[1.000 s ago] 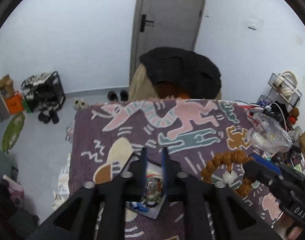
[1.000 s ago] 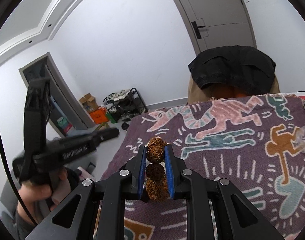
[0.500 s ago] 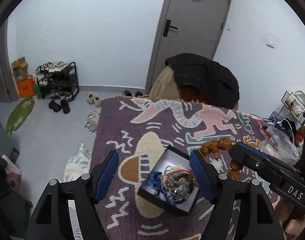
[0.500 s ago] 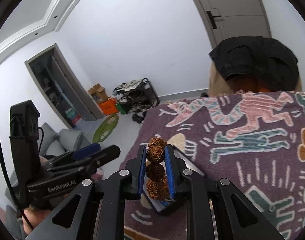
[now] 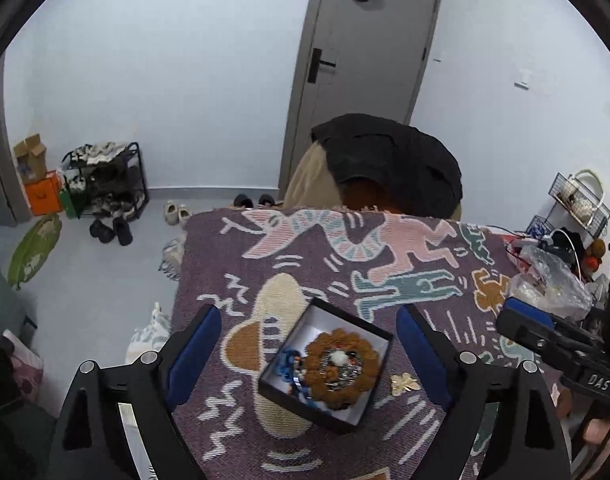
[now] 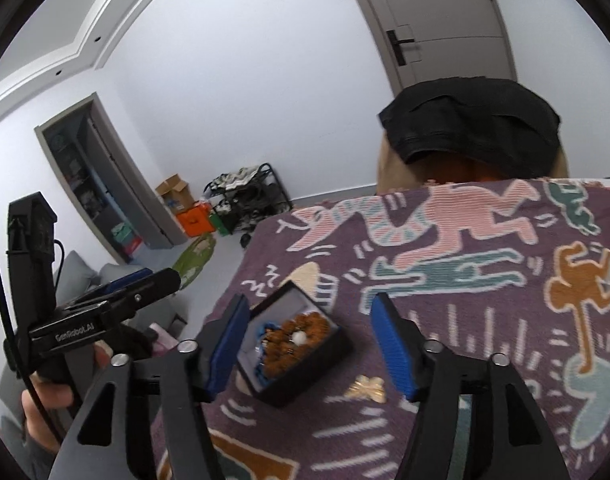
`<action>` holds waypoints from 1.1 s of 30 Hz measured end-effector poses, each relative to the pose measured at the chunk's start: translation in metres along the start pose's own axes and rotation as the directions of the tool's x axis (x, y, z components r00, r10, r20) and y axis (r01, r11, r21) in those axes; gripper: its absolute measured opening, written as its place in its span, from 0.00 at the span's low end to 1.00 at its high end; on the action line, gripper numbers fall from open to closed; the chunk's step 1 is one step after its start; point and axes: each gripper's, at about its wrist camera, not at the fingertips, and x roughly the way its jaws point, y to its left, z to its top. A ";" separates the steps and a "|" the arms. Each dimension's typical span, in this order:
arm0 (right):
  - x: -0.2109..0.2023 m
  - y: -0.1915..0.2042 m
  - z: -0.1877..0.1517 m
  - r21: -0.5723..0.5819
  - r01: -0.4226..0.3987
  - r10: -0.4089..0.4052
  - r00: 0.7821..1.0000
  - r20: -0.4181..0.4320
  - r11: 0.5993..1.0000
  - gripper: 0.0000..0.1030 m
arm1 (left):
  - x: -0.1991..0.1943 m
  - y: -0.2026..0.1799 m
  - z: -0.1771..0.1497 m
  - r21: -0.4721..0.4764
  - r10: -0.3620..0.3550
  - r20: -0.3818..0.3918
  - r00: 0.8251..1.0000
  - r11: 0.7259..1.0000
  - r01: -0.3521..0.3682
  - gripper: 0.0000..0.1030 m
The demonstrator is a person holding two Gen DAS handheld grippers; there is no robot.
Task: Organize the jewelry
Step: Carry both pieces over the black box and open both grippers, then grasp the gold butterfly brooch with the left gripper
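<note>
Low in the frame, a square black jewelry box (image 5: pixel 325 372) sits on the purple figure-patterned table (image 5: pixel 345 264), a brown beaded bracelet (image 5: pixel 341 364) inside. The left hand-held gripper (image 6: pixel 117 300), marked "GenRobot.AI", and the right hand-held gripper (image 5: pixel 545 332), marked "DAS", are both opening, empty.

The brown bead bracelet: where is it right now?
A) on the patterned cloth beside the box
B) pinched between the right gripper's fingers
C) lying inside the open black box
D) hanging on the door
C: the brown bead bracelet lies coiled inside the open black box, on top of the other jewelry, and nothing is between the opening jaws of the right gripper.
</note>
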 end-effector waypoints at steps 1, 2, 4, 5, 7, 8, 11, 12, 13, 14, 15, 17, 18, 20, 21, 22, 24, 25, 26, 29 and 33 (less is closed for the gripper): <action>-0.005 -0.006 -0.001 0.003 0.010 -0.010 1.000 0.001 1.000 0.64 | 0.001 -0.004 -0.001 0.005 -0.004 -0.004 1.000 1.000 0.004 0.87; -0.009 -0.010 -0.002 0.004 0.022 -0.022 1.000 -0.001 1.000 0.64 | 0.003 -0.009 -0.002 0.012 -0.007 -0.008 1.000 1.000 0.007 0.87; -0.017 -0.019 -0.004 0.010 0.045 -0.045 0.999 -0.005 0.999 0.64 | 0.005 -0.019 -0.005 0.027 -0.018 -0.017 1.000 0.999 0.018 0.87; -0.021 -0.025 -0.006 0.017 0.056 -0.056 0.998 -0.008 0.998 0.64 | 0.006 -0.024 -0.006 0.034 -0.023 -0.022 0.999 0.999 0.024 0.87; -0.027 -0.036 -0.009 0.032 0.075 -0.074 0.997 -0.017 0.997 0.64 | 0.009 -0.035 -0.009 0.053 -0.035 -0.033 0.999 0.998 0.037 0.87; -0.029 -0.041 -0.011 0.039 0.082 -0.081 0.997 -0.021 0.996 0.64 | 0.010 -0.040 -0.011 0.060 -0.042 -0.037 0.998 0.997 0.044 0.87; -0.033 -0.057 -0.018 0.056 0.110 -0.108 0.993 -0.040 0.992 0.64 | 0.013 -0.055 -0.017 0.081 -0.056 -0.047 0.997 0.995 0.060 0.87; -0.034 -0.062 -0.020 0.061 0.116 -0.113 0.993 -0.045 0.991 0.64 | 0.015 -0.060 -0.019 0.090 -0.056 -0.052 0.997 0.994 0.061 0.87; -0.034 -0.067 -0.022 0.066 0.119 -0.116 0.992 -0.050 0.991 0.64 | 0.018 -0.067 -0.023 0.108 -0.056 -0.063 0.996 0.992 0.063 0.87; -0.034 -0.072 -0.025 0.075 0.120 -0.116 0.992 -0.056 0.990 0.64 | 0.021 -0.073 -0.025 0.119 -0.058 -0.074 0.996 0.991 0.067 0.87; -0.034 -0.078 -0.028 0.085 0.123 -0.118 0.991 -0.063 0.989 0.64 | 0.023 -0.077 -0.027 0.125 -0.061 -0.082 0.995 0.990 0.071 0.87; -0.034 -0.086 -0.032 0.096 0.134 -0.126 0.989 -0.078 0.986 0.64 | 0.028 -0.087 -0.034 0.133 -0.072 -0.105 0.992 0.987 0.085 0.87; -0.033 -0.091 -0.035 0.104 0.140 -0.131 0.987 -0.088 0.985 0.64 | 0.030 -0.092 -0.036 0.133 -0.075 -0.114 0.991 0.987 0.090 0.87; -0.033 -0.099 -0.040 0.114 0.148 -0.137 0.986 -0.099 0.982 0.64 | 0.035 -0.100 -0.041 0.133 -0.083 -0.131 0.988 0.986 0.101 0.87; -0.033 -0.102 -0.043 0.115 0.154 -0.142 0.984 -0.105 0.981 0.64 | 0.037 -0.103 -0.044 0.134 -0.085 -0.139 0.987 0.986 0.104 0.87; -0.033 -0.104 -0.045 0.115 0.159 -0.146 0.983 -0.109 0.981 0.64 | 0.040 -0.108 -0.048 0.137 -0.086 -0.150 0.985 0.985 0.107 0.86; -0.034 -0.110 -0.051 0.118 0.164 -0.151 0.982 -0.117 0.979 0.64 | 0.046 -0.115 -0.054 0.135 -0.080 -0.168 0.982 0.985 0.103 0.84; -0.034 -0.111 -0.053 0.120 0.165 -0.151 0.981 -0.119 0.979 0.64 | 0.049 -0.119 -0.057 0.132 -0.077 -0.179 0.981 0.986 0.101 0.82; -0.035 -0.113 -0.056 0.125 0.166 -0.151 0.981 -0.122 0.978 0.63 | 0.052 -0.122 -0.060 0.129 -0.076 -0.190 0.979 0.986 0.101 0.81; -0.036 -0.121 -0.063 0.151 0.170 -0.151 0.980 -0.131 0.974 0.62 | 0.062 -0.131 -0.071 0.124 -0.066 -0.229 0.971 0.988 0.096 0.77; -0.035 -0.129 -0.075 0.175 0.183 -0.159 0.977 -0.142 0.967 0.59 | 0.078 -0.135 -0.082 0.095 -0.052 -0.277 0.959 0.992 0.081 0.68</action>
